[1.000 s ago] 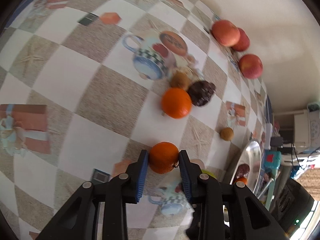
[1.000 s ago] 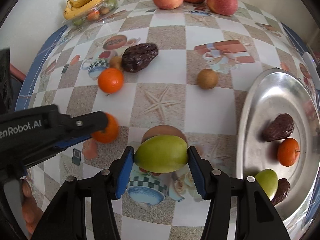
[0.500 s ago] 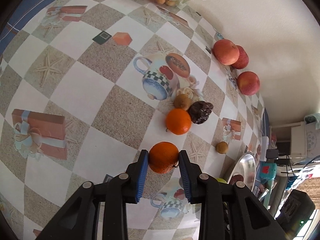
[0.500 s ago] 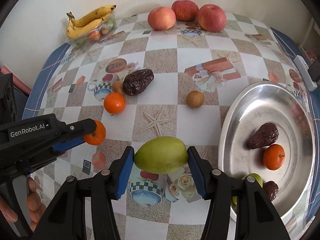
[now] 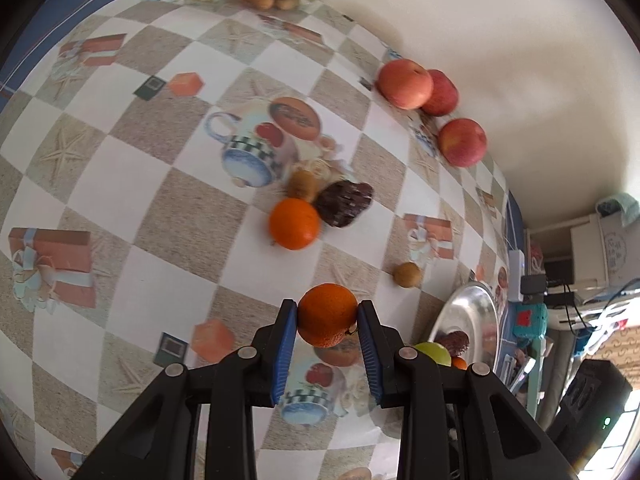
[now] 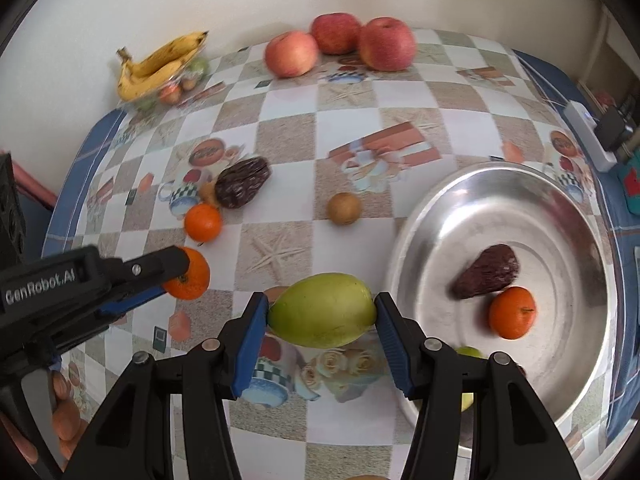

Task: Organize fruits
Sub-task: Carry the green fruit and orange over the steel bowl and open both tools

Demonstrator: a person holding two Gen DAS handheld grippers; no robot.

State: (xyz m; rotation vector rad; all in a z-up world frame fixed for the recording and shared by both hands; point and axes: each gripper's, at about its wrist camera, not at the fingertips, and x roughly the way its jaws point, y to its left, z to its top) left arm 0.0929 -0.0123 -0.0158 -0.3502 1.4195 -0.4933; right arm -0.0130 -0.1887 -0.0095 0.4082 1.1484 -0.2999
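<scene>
Both grippers loaded: left gripper (image 5: 327,316) clamped on an orange (image 5: 327,314), right gripper (image 6: 322,312) squeezing a green mango (image 6: 322,310), both lifted above the tablecloth, presumably bound for the steel tray (image 6: 460,184)

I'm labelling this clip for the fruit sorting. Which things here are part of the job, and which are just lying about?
Part of the job: left gripper holding an orange; right gripper holding a green mango; steel tray; loose orange; apples.

Lying about: power strip; dark box.
</scene>
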